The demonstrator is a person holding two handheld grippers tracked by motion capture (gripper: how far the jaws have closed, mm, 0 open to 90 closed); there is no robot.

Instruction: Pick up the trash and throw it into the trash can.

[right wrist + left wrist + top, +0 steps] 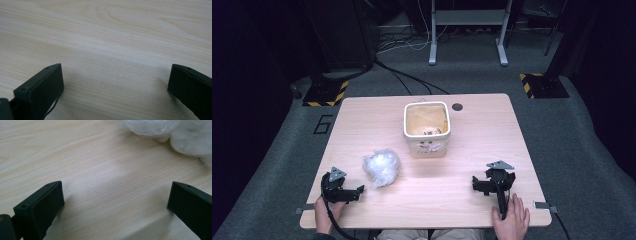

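Pale wood-grain table (472, 150), rounded corners, a small round grommet hole (457, 106) near the far edge. Square, off-white plastic tub (426, 128) with rounded rim sits mid-table toward the far side, yellowish inside. Crumpled clear plastic bag (382, 167), glossy and wrinkled, lies near-left. Left gripper (358, 191) rests just beside the bag, black jaws spread wide over bare wood. Right gripper (475, 184) lies near-right, jaws likewise wide apart, gripping nothing.
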